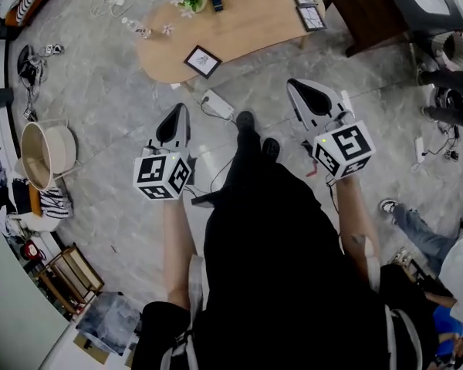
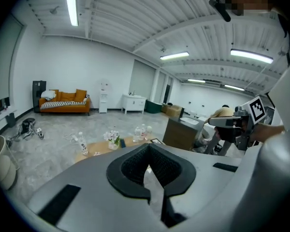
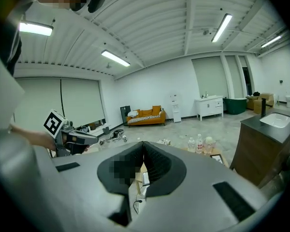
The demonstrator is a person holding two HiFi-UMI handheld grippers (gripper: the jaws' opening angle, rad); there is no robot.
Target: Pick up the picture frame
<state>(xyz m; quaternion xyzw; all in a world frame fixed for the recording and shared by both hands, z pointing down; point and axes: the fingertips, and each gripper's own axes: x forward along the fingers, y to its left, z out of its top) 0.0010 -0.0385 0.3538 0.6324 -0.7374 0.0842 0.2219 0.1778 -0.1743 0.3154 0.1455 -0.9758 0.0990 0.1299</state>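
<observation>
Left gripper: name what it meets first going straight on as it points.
Probably the near edge of the low wooden table, close to the black picture frame. The left gripper, tongs shut, tilts down, so it could meet bare floor first; depth is unclear.

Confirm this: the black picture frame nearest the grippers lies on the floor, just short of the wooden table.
Not on the floor. The head view shows the black picture frame lying on the wooden table, near its front edge. It is the nearest frame, as stated.
</observation>
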